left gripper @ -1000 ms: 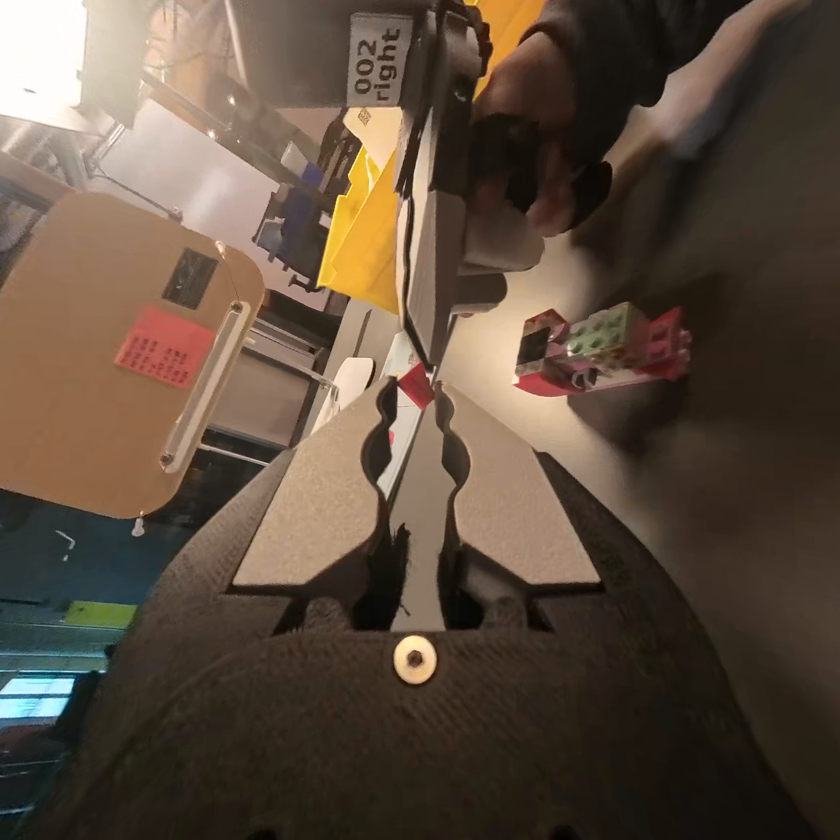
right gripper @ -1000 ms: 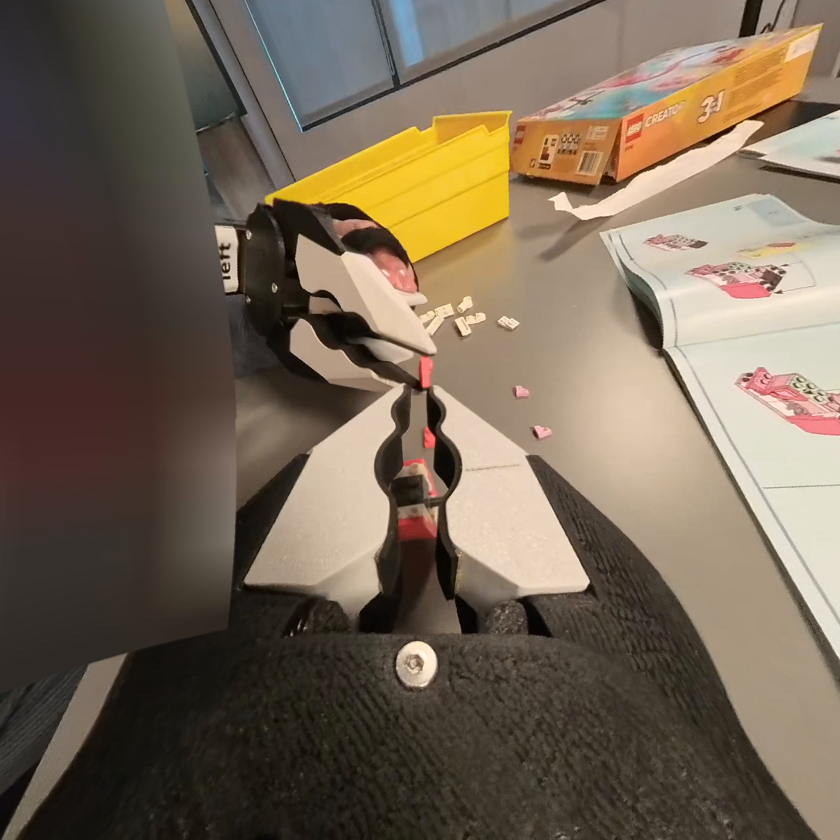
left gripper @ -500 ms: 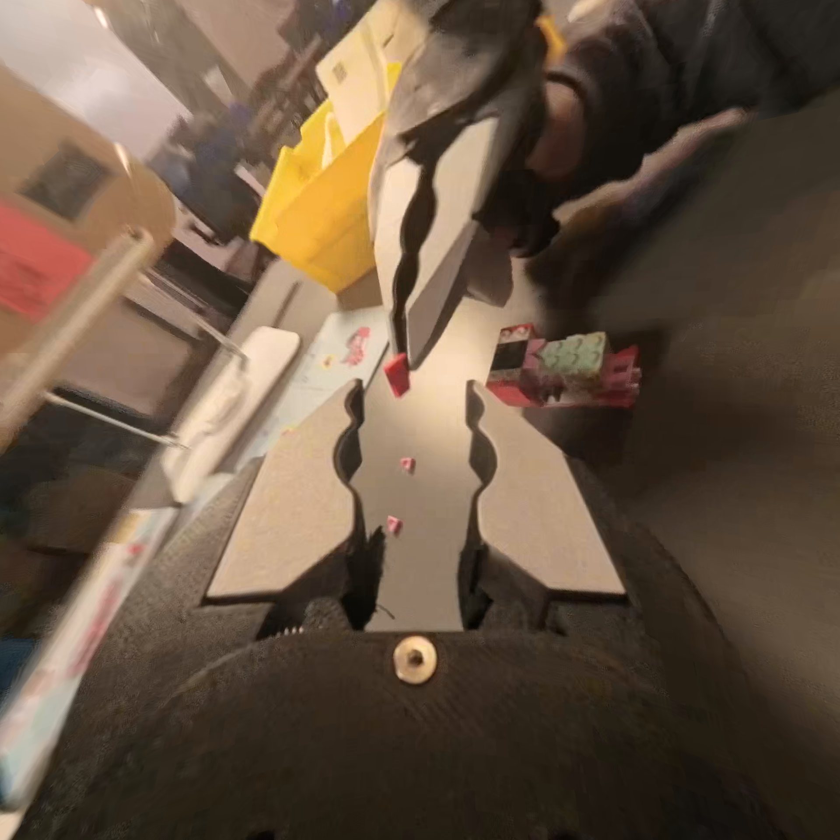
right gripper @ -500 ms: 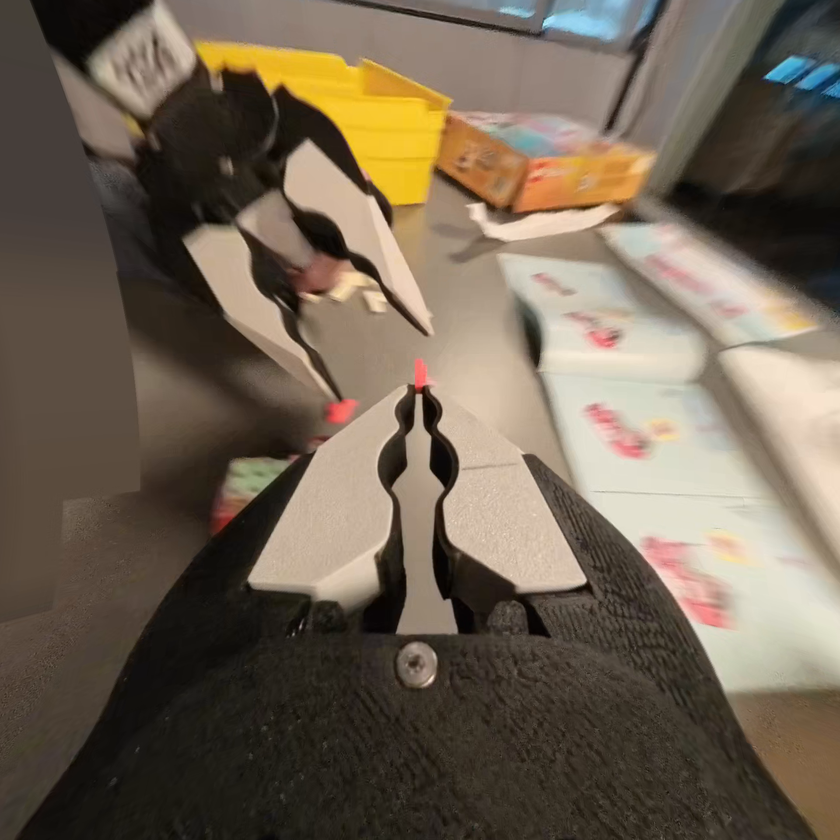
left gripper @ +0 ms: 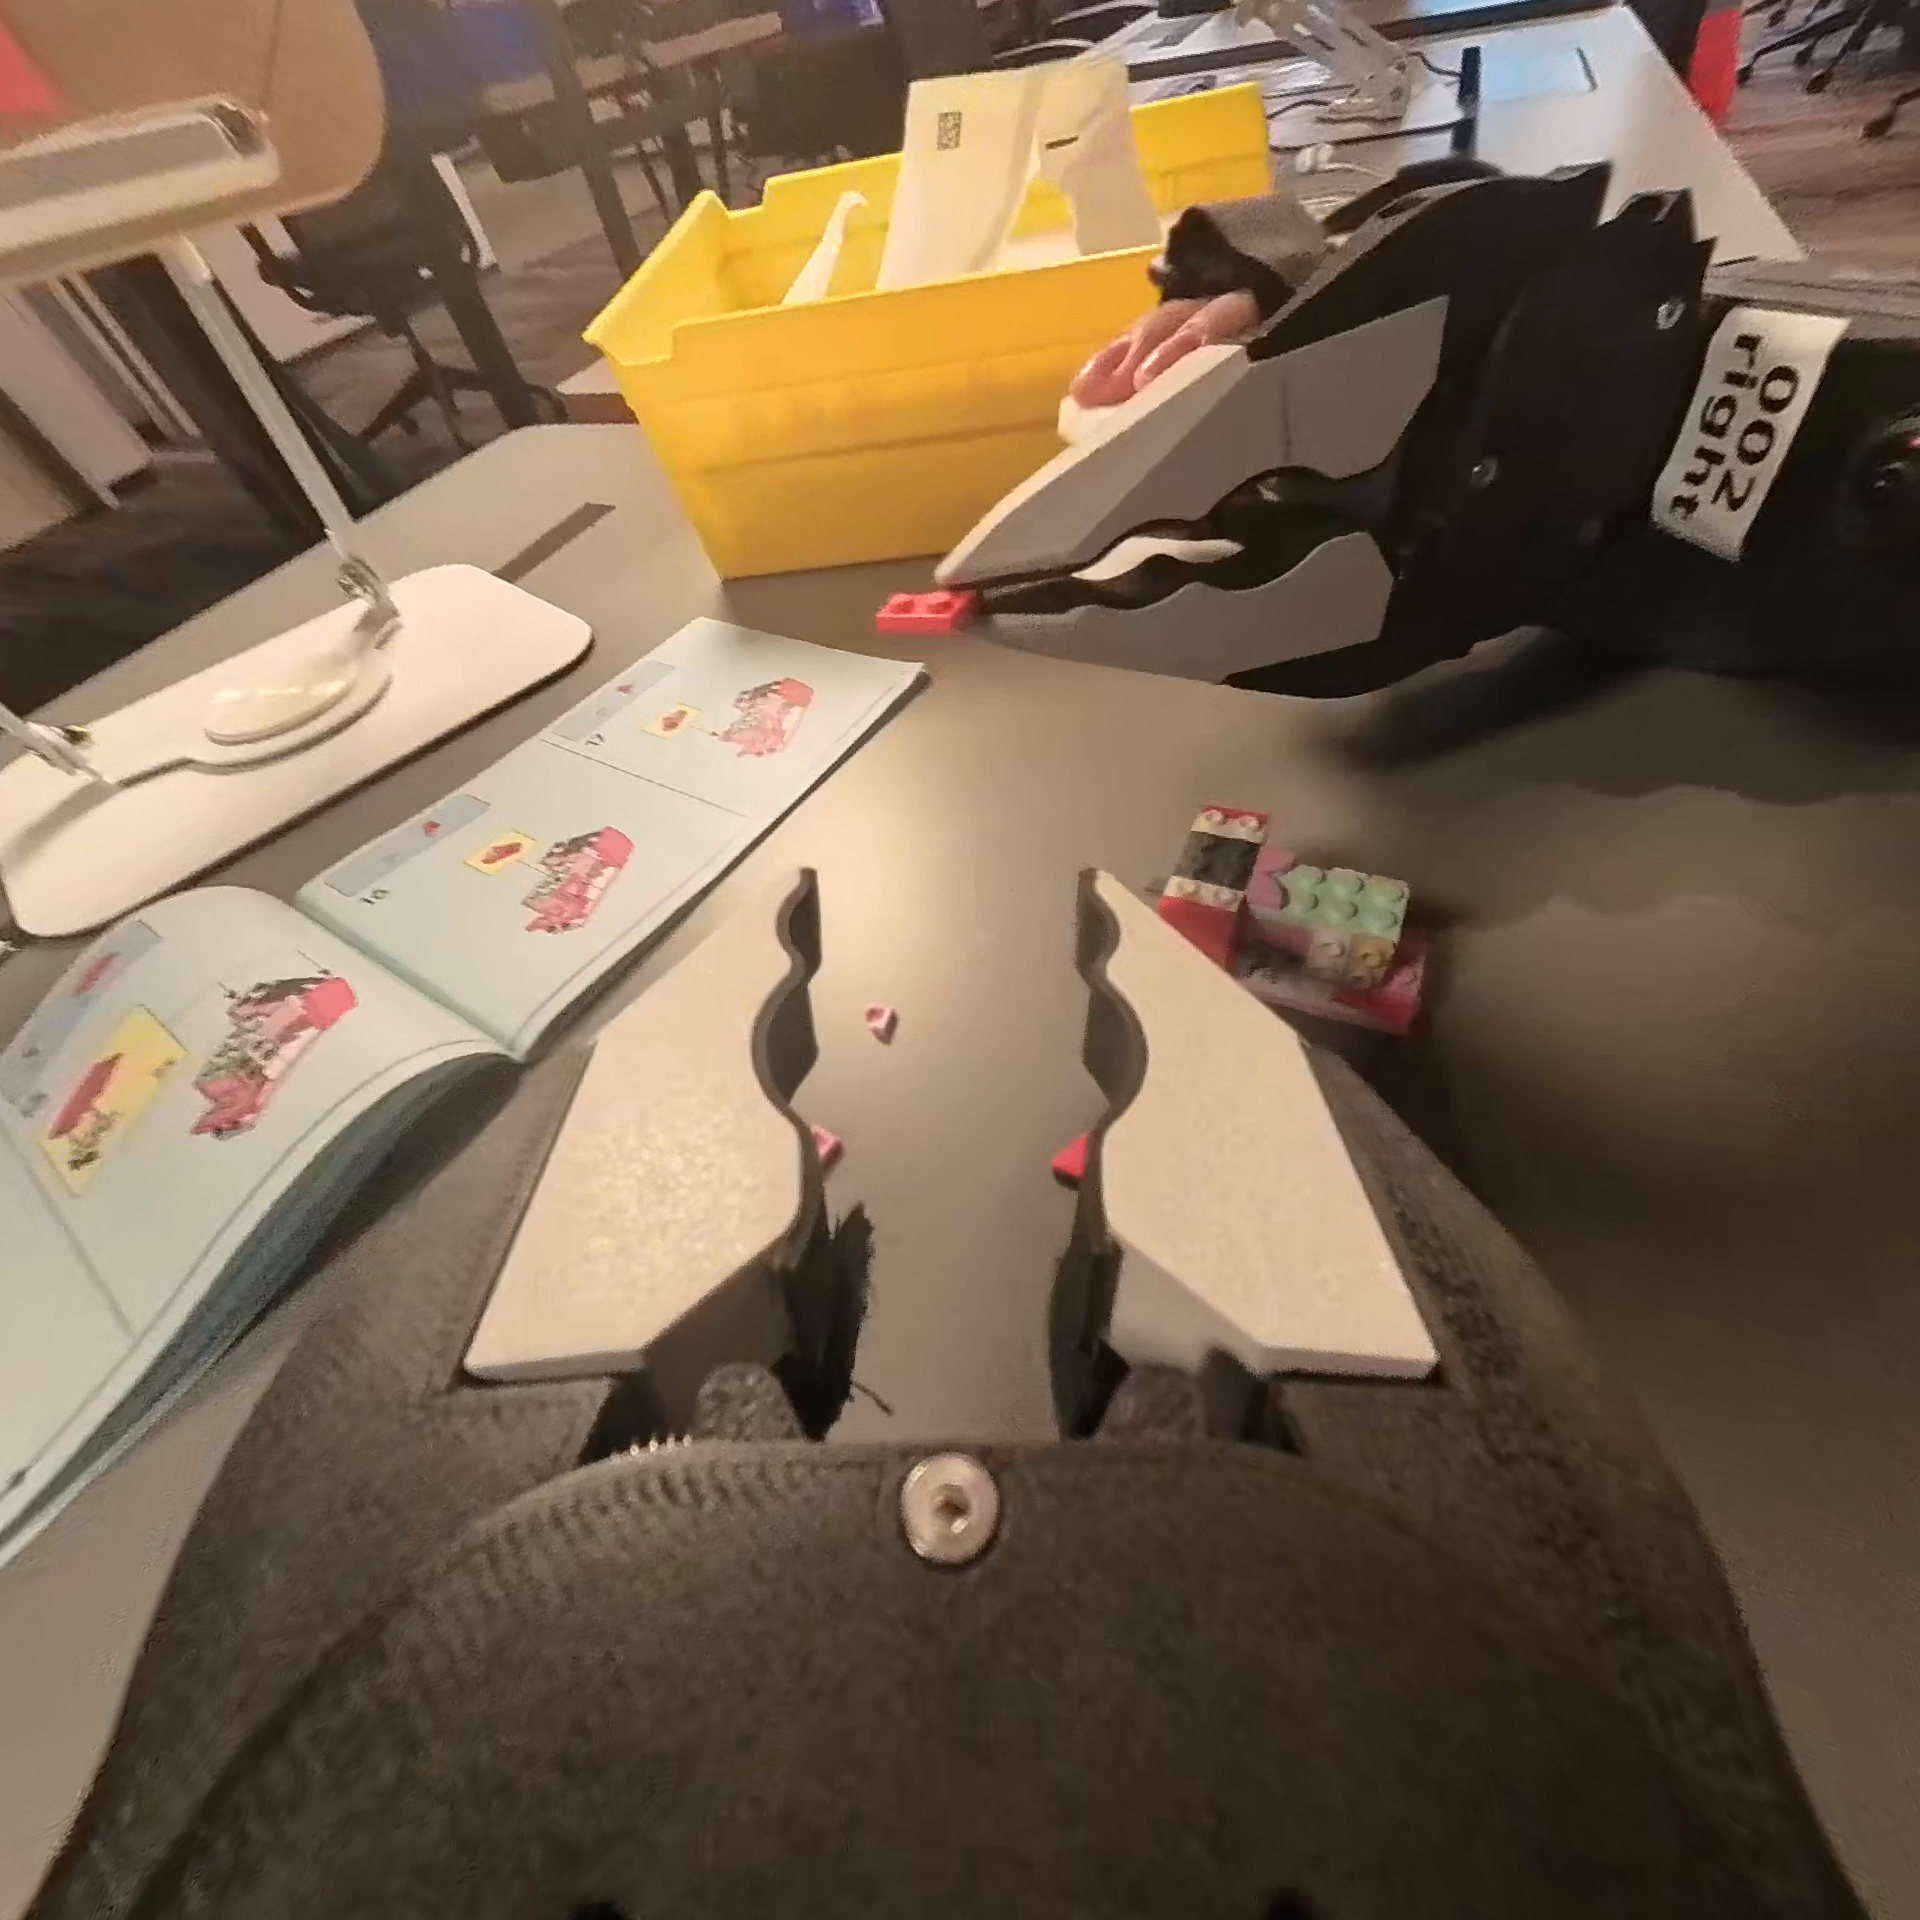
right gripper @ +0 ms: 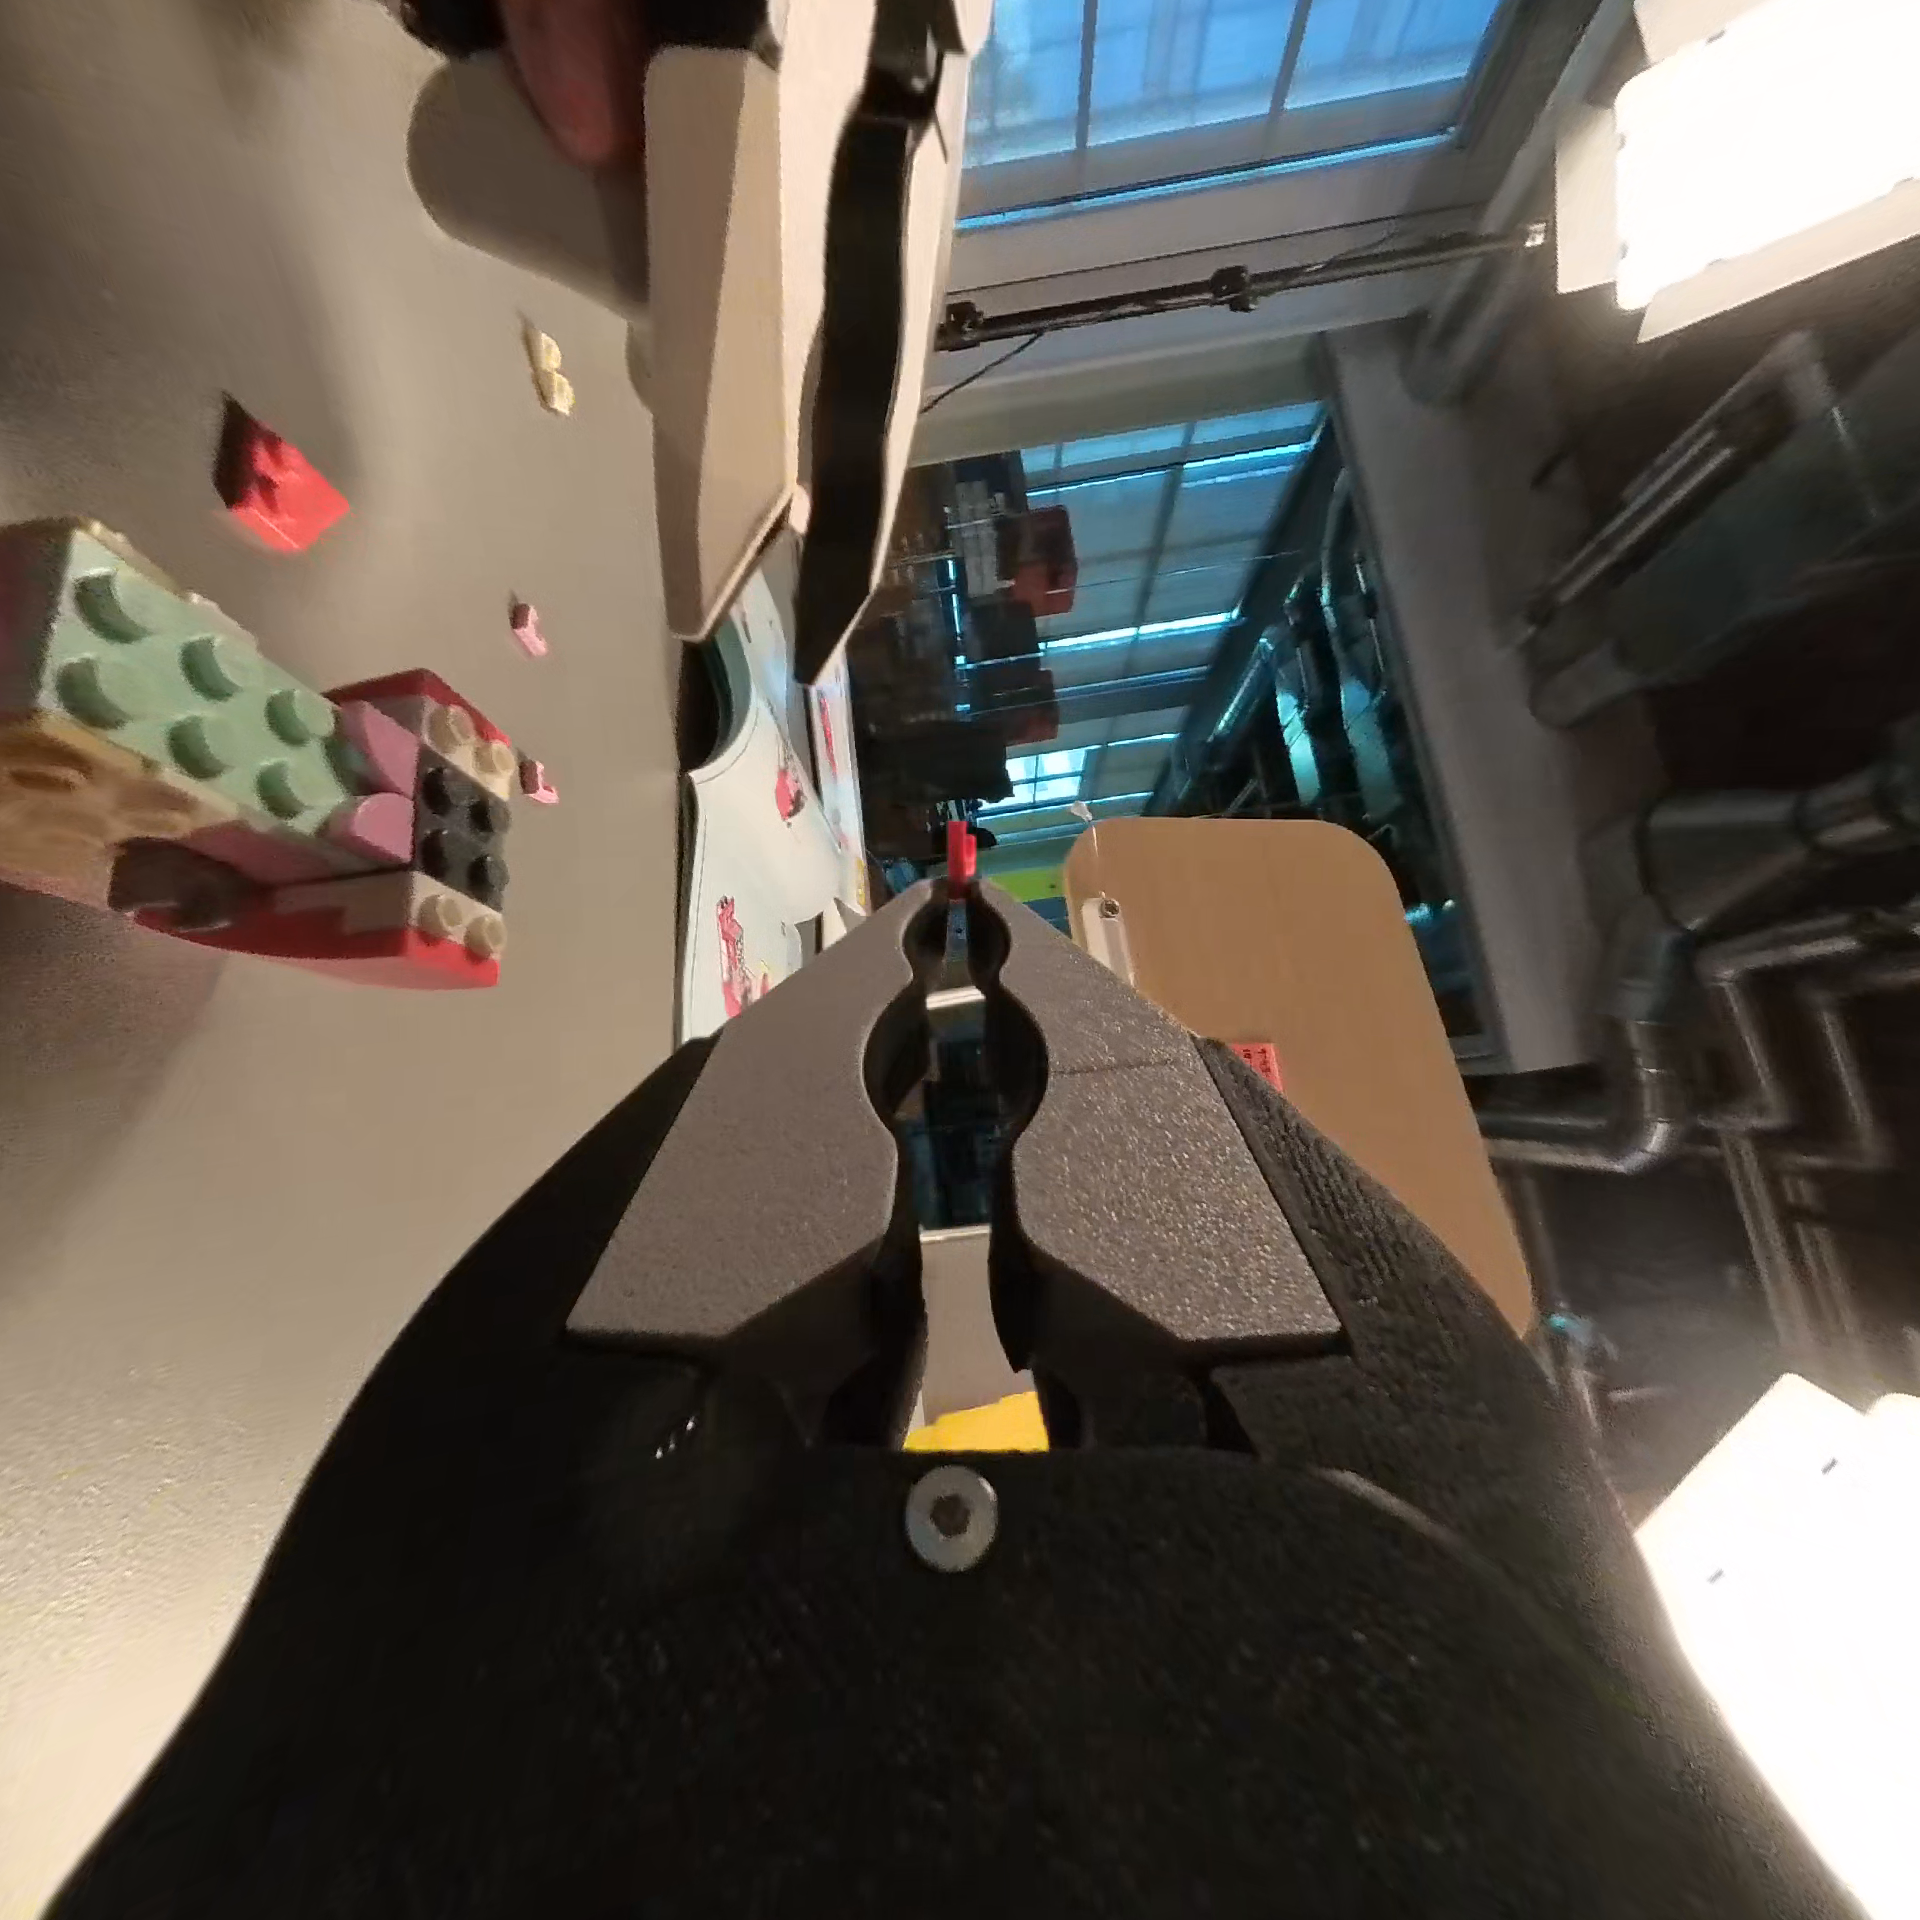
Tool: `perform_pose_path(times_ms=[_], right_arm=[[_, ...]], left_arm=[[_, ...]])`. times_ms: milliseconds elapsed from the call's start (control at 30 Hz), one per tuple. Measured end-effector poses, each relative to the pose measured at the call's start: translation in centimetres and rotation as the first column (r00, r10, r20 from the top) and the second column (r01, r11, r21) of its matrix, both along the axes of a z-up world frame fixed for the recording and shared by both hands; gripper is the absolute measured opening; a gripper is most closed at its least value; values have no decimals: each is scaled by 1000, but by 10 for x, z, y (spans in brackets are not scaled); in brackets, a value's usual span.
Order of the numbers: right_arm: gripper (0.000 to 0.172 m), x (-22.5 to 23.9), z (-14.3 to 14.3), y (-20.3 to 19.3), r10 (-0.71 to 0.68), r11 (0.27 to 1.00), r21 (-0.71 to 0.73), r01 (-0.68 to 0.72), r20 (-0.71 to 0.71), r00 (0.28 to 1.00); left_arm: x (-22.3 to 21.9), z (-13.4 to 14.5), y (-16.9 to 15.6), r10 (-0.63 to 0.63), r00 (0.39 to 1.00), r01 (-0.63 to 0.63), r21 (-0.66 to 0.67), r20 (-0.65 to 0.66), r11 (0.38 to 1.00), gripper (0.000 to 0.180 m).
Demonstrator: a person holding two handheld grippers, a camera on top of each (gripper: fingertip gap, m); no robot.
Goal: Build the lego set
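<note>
My left gripper (left gripper: 943,902) is open and empty, low over the dark table (left gripper: 1039,748). A tiny pink piece (left gripper: 883,1021) lies on the table between its fingers, untouched. A small brick model (left gripper: 1299,925) in red, pink, mint and black sits just right of its right finger (left gripper: 1164,997). My right gripper (right gripper: 958,896) is shut on a small red flat plate (right gripper: 961,854) that sticks out past its tips. In the left wrist view the right gripper (left gripper: 971,597) hovers above the table with the red plate (left gripper: 928,613) pinched in it. The model (right gripper: 260,790) also shows in the right wrist view.
A yellow bin (left gripper: 935,384) with white paper stands behind. An open instruction booklet (left gripper: 468,883) and a white lamp base (left gripper: 260,686) lie at the left. A loose red brick (right gripper: 281,488), a beige piece (right gripper: 549,369) and pink bits (right gripper: 530,629) lie on the table.
My left gripper opened and drew back from the red plate, which stayed in my right gripper's shut tips. Both grippers swung apart, and my left gripper now points down at the table.
</note>
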State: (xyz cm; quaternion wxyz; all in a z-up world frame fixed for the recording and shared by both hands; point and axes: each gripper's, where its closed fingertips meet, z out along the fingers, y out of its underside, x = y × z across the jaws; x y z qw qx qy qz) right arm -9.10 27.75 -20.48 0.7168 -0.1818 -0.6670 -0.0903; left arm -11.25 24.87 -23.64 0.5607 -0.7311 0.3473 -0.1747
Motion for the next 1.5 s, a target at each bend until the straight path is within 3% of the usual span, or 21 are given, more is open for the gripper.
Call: perform_pose_path(times_ms=[367, 800, 1067, 1500], right_arm=[[1, -9, -9, -25, 107, 994, -18, -106, 34, 994], [0, -11, -9, -38, 174, 983, -70, -172, 24, 984], [1, -10, -6, -37, 174, 981, -91, -173, 1, 985], [0, -11, -6, -36, 169, 981, -96, -168, 0, 986]], left_arm=[[17, 19, -12, -104, 969, 116, -41, 223, 992, 49], [22, 26, -18, -155, 934, 182, -54, 322, 982, 38], [18, 30, -19, -162, 925, 186, -37, 343, 982, 26], [21, 30, -19, -165, 940, 171, 5, 299, 985, 28]])
